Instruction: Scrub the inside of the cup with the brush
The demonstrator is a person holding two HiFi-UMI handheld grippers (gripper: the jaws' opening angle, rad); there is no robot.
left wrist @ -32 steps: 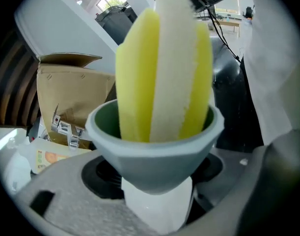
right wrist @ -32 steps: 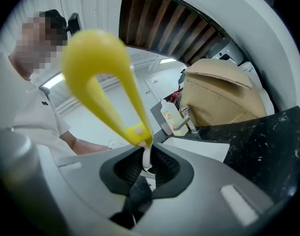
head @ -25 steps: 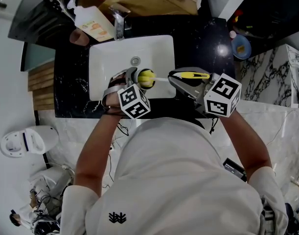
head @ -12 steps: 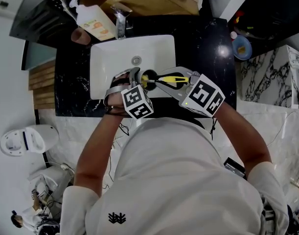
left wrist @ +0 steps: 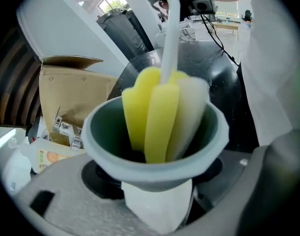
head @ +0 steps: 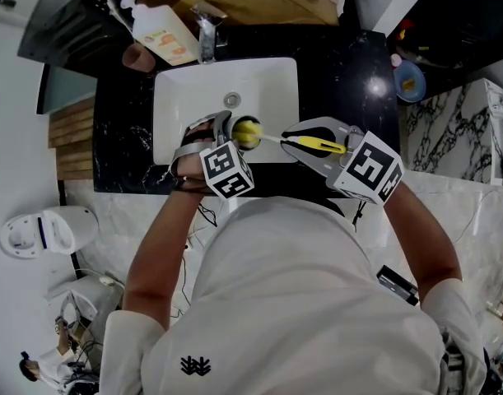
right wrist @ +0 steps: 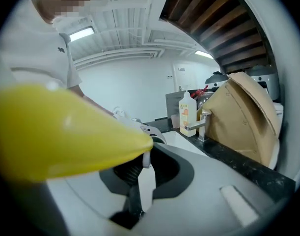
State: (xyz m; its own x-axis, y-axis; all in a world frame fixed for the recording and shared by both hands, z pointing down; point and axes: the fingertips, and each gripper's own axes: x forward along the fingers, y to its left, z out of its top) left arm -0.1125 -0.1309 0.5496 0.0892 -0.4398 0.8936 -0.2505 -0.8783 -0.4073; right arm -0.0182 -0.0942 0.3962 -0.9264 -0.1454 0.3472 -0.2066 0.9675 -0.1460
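Over the dark tabletop (head: 342, 64), in the head view, the white sink (head: 263, 89) lies at 12 o'clock from the person, and both tools are held above its 6 o'clock edge. The left tool (head: 225, 132) is clamped on the cup (left wrist: 154, 154), which is held above the basin with its mouth turned towards 3 o'clock. The right tool (head: 305, 141), at 3 o'clock from the cup, is closed on the yellow handle of the brush (head: 317, 145). In the left gripper view the yellow and white sponge head (left wrist: 159, 114) is seen set in the cup's mouth, its lower part inside the bowl and its upper part standing above the rim.

The scrubbing step itself is judged to be in hand, with the head only partly entered. For the next move, the head would need to be pushed deeper towards the cup's bottom and turned or stroked against the inner wall, while the cup is kept firmly gripped so that it is not pushed out of the left tool.
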